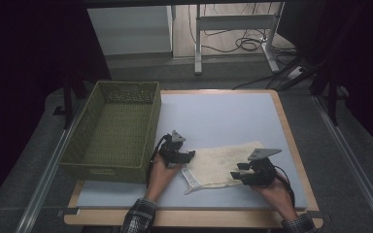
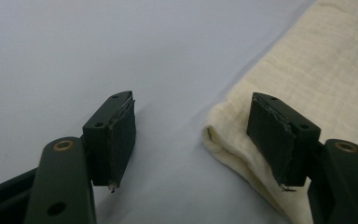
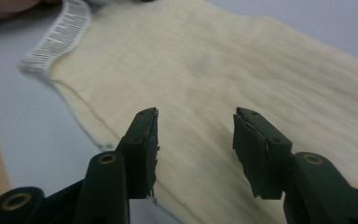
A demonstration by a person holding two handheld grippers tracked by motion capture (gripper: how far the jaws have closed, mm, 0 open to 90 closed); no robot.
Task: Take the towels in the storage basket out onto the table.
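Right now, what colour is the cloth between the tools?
Cream, off-white cloth with a white barcode label at one corner; clearest in the right gripper view.

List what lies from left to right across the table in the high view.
green basket → left gripper → cream cloth → right gripper

Overhead plus close tool views — shared cloth

Care tag on cloth: I see rows of printed lines, too blurred to read.
Elsewhere: I find nothing legible.
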